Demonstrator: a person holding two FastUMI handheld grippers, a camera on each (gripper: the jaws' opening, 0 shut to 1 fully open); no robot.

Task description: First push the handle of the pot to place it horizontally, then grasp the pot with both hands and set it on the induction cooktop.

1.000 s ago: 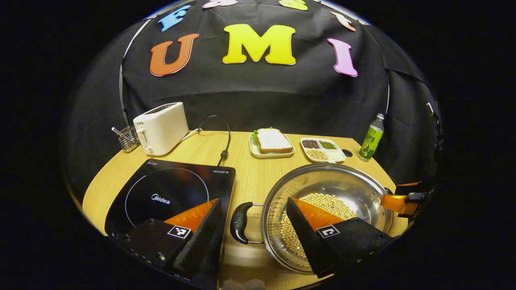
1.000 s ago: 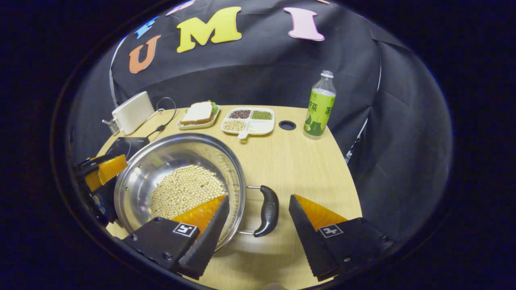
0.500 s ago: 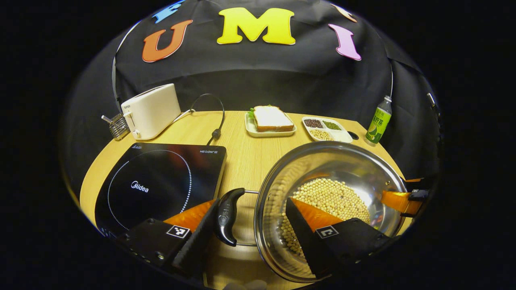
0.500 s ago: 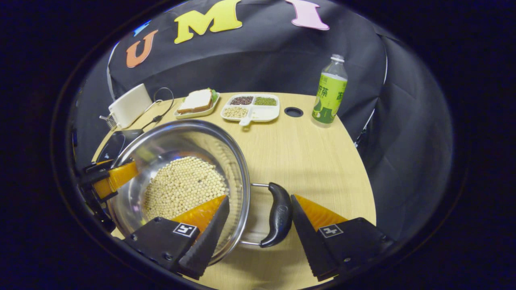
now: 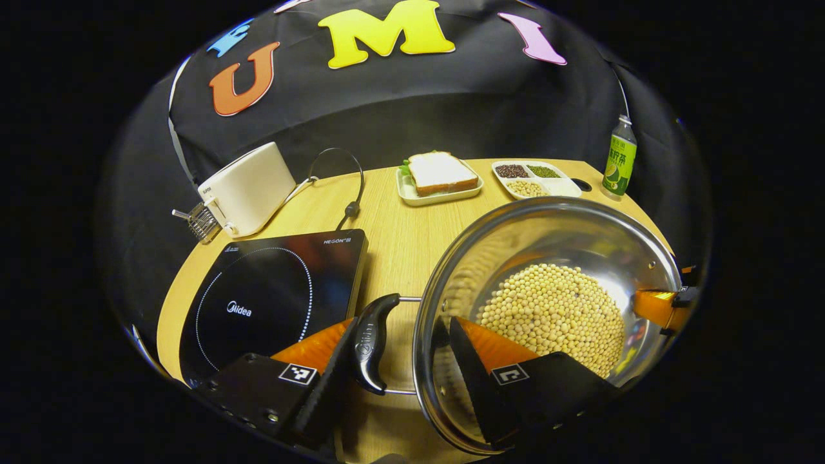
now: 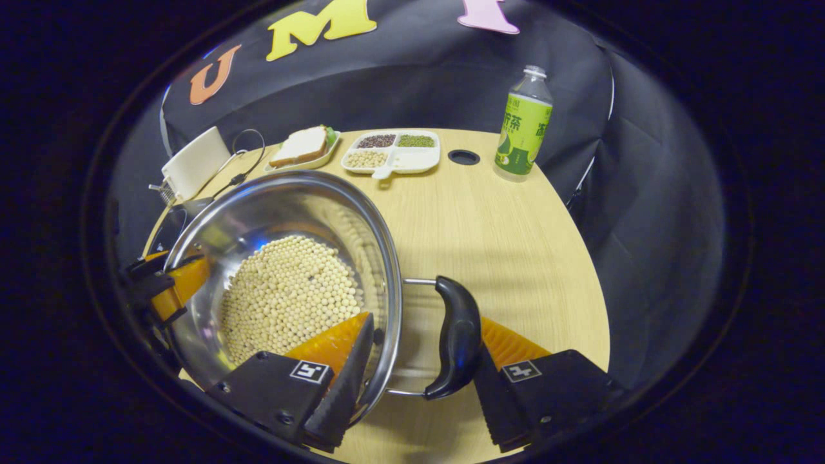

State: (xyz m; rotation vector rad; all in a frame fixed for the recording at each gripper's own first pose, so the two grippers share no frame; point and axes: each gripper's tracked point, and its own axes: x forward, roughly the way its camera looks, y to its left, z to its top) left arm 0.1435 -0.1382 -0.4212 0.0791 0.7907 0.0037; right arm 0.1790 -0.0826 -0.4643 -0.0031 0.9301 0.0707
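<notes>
Straddling the pot (image 5: 548, 309) rim and handles, the left gripper (image 5: 403, 361) and right gripper (image 6: 419, 361) have jaws spread, beside the induction cooktop (image 5: 271, 296).

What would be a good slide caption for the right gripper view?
Right gripper straddling the black side handle of a steel pot of soybeans on a wooden table.

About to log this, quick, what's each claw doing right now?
Left claw: open, straddling the pot handle and rim.
Right claw: open, same on its side.
</notes>
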